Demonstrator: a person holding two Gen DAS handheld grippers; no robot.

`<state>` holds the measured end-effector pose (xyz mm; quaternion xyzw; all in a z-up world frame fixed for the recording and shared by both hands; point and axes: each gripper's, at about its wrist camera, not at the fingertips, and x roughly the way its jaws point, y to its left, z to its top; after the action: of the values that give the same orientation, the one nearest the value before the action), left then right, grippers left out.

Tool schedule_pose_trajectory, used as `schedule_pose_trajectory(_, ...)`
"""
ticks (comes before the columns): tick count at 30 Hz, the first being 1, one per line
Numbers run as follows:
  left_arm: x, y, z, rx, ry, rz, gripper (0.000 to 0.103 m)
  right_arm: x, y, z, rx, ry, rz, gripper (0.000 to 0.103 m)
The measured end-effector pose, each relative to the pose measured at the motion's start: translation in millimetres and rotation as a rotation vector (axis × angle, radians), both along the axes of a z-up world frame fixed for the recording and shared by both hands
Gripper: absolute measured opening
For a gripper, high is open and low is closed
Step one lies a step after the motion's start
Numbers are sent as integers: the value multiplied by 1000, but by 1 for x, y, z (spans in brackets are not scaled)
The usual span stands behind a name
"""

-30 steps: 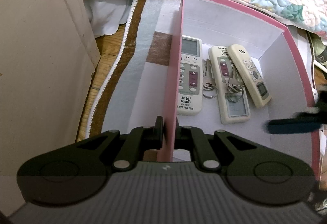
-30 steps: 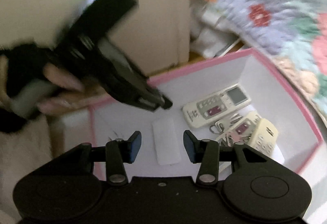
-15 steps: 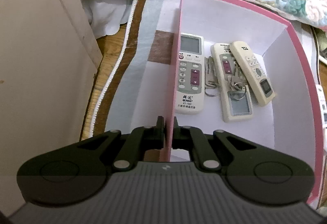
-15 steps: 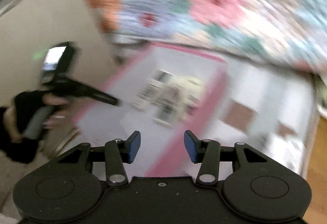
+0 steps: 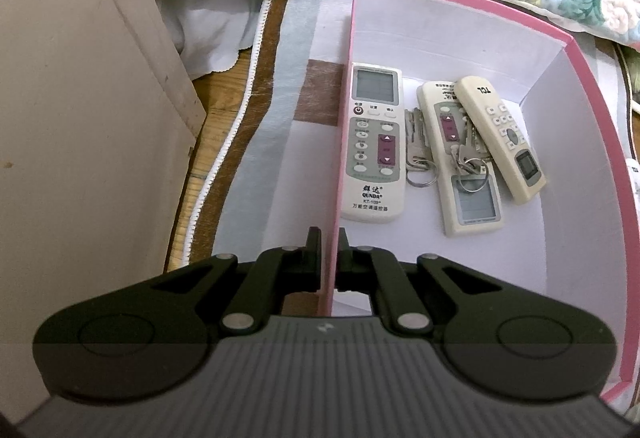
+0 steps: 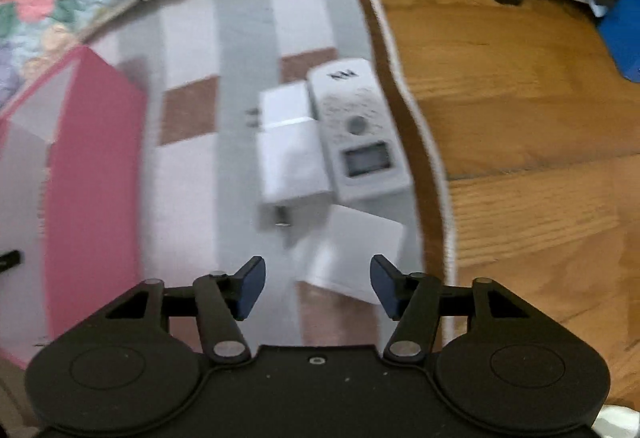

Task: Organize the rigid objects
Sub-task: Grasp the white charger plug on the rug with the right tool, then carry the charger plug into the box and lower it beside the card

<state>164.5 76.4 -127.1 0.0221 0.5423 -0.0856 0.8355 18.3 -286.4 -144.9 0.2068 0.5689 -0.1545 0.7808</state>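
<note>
Right gripper point(image 6: 317, 288) left pink box point(image 5: 576, 50); three remotes point(image 5: 374, 142), keys point(image 5: 418, 142) inside.

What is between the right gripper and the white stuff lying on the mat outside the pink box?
Nothing visible. The right gripper is open and empty, and the white card, white adapter and remote lie unobstructed ahead on the striped mat.

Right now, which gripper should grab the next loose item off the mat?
Right. The right gripper is open and empty, hanging over the white charger and remote on the mat. The left gripper is clamped on the pink box wall.
</note>
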Motion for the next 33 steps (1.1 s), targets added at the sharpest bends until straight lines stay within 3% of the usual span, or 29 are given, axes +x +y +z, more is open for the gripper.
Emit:
schedule_pose_trajectory(12, 1, 2, -5, -4, 13, 4, 6, 15, -12, -40, -54, 55, -19, 67)
schedule_pose_trajectory(16, 2, 0, -7, 2, 18, 7, 6, 4, -5, -37, -112, 35, -9, 66)
schedule_pose_trajectory(18, 2, 1, -7, -5, 20, 10, 6, -1, -6, -34, -90, 23, -15, 66)
schedule_pose_trajectory(24, 1, 0, -5, 0, 6, -3, 5, -5, 14, -2, -70, -41, 47, 65)
schedule_pose_trajectory(33, 0, 3, -2, -21, 6, 1, 5, 11, 77, 79, -33, -232, 242, 65)
